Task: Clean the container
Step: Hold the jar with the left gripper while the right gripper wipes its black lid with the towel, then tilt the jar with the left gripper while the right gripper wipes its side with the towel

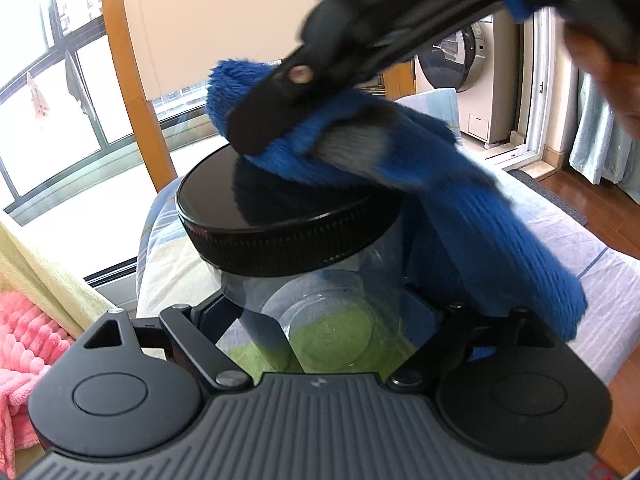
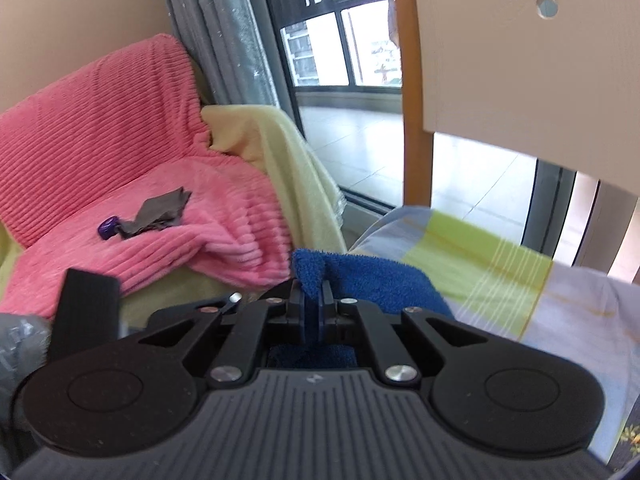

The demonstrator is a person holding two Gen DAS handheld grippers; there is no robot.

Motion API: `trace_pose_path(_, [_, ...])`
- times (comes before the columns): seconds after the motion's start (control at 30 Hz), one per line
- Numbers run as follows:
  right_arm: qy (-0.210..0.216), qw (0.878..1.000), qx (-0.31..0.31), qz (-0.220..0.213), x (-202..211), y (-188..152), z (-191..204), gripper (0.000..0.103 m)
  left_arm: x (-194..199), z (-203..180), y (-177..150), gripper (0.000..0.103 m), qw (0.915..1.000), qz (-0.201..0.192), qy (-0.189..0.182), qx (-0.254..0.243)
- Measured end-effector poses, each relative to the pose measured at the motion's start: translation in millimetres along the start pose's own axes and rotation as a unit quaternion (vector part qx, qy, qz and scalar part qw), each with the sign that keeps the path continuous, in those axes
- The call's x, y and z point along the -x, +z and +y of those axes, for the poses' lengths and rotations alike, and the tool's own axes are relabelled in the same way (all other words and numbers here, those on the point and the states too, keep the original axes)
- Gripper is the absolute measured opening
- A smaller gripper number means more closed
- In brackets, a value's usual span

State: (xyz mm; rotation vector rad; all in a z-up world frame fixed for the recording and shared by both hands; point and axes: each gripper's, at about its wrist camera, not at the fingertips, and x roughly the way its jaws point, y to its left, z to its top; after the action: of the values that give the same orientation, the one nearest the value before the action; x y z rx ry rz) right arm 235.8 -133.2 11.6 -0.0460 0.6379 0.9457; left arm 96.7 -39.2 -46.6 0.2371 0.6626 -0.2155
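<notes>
Left wrist: one jar (image 1: 320, 304), one lid (image 1: 248, 216), one blue cloth (image 1: 460, 200).

The left gripper (image 1: 320, 312) clamps a clear jar (image 1: 320, 300) by its body, just under the black screw lid (image 1: 256, 212). A fluffy blue cloth (image 1: 400, 160), pinched in the right gripper (image 1: 264, 120) that reaches in from the upper right, lies pressed on the lid's top and hangs down the jar's right side. Behind stand a striped sheet (image 1: 592, 248), a wooden chair frame (image 1: 132, 76), a window (image 1: 52, 80) and a washing machine (image 1: 456, 56).
</notes>
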Motion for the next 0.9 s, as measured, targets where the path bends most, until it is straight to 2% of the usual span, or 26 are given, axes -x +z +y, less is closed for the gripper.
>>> trace_pose_path(0.2, [-0.012,1.0,0.005,-0.017,-16.8,6.6,-9.1,0.003,0.1,-0.4,2.1,0.088,1.0,-0.003,0.0,0.003])
trace_pose_path(0.27, [-0.019,1.0,0.003,-0.025,-4.6,4.4,-3.9,0.003,-0.8,-2.6,1.4,0.088,1.0,-0.001,0.004,-0.004])
trace_pose_path(0.4, [-0.02,0.999,-0.026,-0.037,-2.0,3.8,-16.2,0.003,-4.9,-13.2,-3.1,0.09,0.9989,0.002,0.022,-0.041])
trace_pose_path(0.57, [-0.045,0.996,-0.06,-0.046,-0.6,0.7,-29.5,0.003,-12.0,-19.7,-3.3,0.09,0.9971,-0.002,0.03,-0.07])
trace_pose_path(0.73, [-0.078,0.99,-0.107,-0.052,0.9,-3.9,-46.8,0.005,-0.2,-22.6,-0.6,0.088,0.9953,-0.018,0.019,-0.093])
trace_pose_path(0.9, [-0.097,0.982,-0.143,-0.071,11.0,-12.4,-55.6,0.005,16.5,-19.3,-2.1,0.087,0.9957,-0.034,-0.005,-0.086])
